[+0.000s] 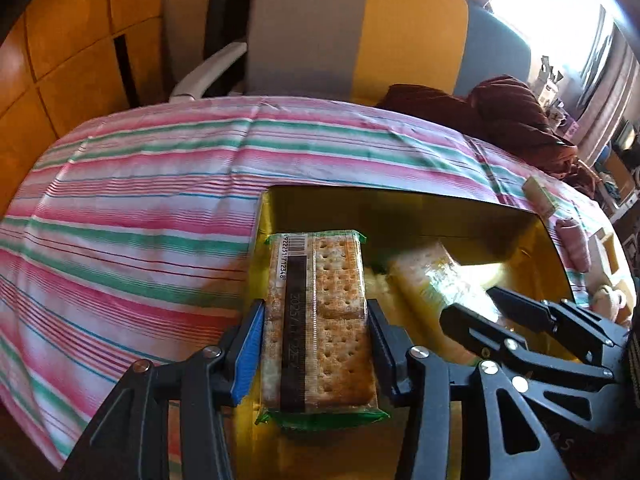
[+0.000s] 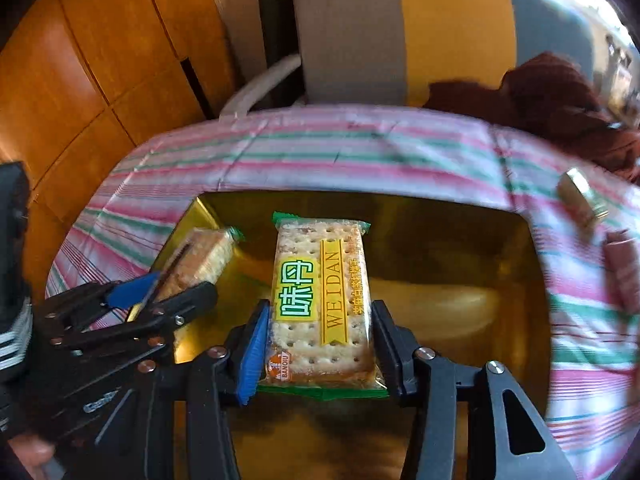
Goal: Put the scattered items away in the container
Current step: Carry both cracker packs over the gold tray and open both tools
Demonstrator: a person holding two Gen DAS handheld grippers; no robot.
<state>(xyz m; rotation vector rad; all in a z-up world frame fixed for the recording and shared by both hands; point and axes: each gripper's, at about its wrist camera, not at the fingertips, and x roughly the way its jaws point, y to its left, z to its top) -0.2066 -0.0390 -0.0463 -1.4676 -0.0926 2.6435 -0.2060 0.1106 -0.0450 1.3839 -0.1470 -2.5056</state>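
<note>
A gold box (image 1: 460, 216) (image 2: 440, 216) lies open on the striped cloth. My left gripper (image 1: 316, 320) is shut on a cracker pack (image 1: 320, 308), barcode side up, held over the box's left part. My right gripper (image 2: 320, 320) is shut on a second cracker pack (image 2: 320, 300), label side up, held over the box's middle. Each gripper shows in the other's view: the right gripper (image 1: 480, 304) with its pack (image 1: 432, 276), the left gripper (image 2: 168, 292) with its pack (image 2: 200, 260).
A small gold-wrapped block (image 1: 540, 196) (image 2: 580, 200) and a pink packet (image 1: 576, 244) (image 2: 624, 272) lie on the cloth right of the box. A dark red cloth (image 1: 500, 116) sits at the far right. A chair (image 1: 352, 32) stands behind the table.
</note>
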